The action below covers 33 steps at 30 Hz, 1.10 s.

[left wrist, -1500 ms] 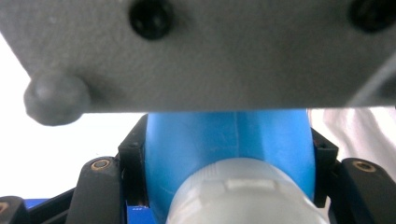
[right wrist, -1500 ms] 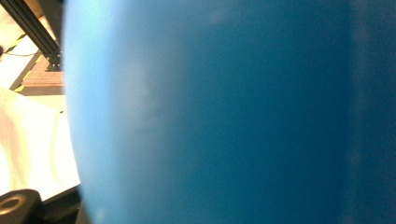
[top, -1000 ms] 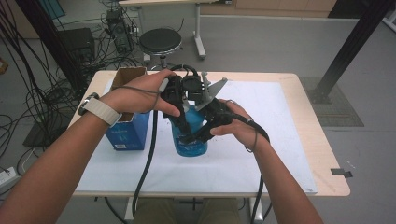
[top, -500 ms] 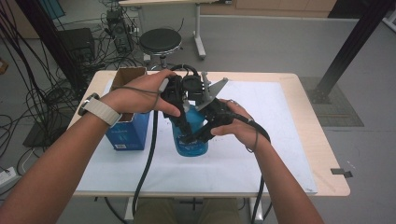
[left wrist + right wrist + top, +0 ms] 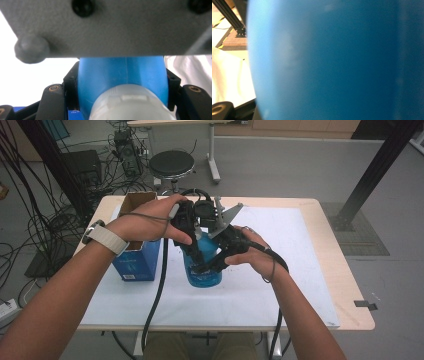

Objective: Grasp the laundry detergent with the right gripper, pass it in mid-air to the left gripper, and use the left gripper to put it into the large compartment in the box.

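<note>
— Where's the bottle [image 5: 204, 270]?

— Upright on the white sheet [image 5: 280, 285], just right of the blue box [image 5: 136, 262]. My left gripper [image 5: 192, 237] clamps its upper part; my right gripper [image 5: 212, 265] clamps its body.

High view: above you, looking down on the counter [image 5: 310, 270] | gripper views: pressed close against the shared blue bottle [image 5: 202, 270].

Blue bottle [image 5: 202, 270] glossy smooth plastic; box [image 5: 135, 262] matt cardboard; table [image 5: 345, 285] wood.
</note>
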Each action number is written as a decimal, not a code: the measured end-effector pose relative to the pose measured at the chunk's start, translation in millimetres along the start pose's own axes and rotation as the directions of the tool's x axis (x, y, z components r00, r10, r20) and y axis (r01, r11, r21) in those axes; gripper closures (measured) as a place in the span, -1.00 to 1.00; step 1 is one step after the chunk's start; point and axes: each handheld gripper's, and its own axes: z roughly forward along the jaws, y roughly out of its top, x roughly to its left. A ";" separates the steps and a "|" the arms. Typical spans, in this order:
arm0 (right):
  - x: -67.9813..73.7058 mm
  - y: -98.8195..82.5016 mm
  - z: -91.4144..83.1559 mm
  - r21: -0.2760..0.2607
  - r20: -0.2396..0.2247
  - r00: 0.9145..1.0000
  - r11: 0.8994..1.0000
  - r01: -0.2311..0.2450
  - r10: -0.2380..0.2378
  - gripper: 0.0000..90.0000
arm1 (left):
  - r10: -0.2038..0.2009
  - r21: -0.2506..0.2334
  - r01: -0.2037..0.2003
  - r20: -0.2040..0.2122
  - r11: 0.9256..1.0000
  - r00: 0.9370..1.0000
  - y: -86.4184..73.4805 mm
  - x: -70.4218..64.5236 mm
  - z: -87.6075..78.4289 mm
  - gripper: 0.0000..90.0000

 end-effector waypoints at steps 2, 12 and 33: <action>-0.2 -0.2 0.2 -0.001 0.002 1.000 1.000 0.001 -0.001 -0.05 | 0.002 0.002 -0.002 -0.001 1.000 1.000 0.1 0.1 0.1 -0.16; -0.4 0.3 -1.1 -0.003 0.004 1.000 1.000 0.004 -0.004 -0.06 | 0.010 -0.002 -0.010 -0.004 1.000 1.000 0.7 0.9 -1.7 -0.16; -2.5 -40.8 -47.6 0.210 0.154 0.977 0.961 -0.179 0.148 -0.77 | -0.103 0.039 0.105 -0.042 0.994 0.994 -15.1 12.9 -7.2 -0.16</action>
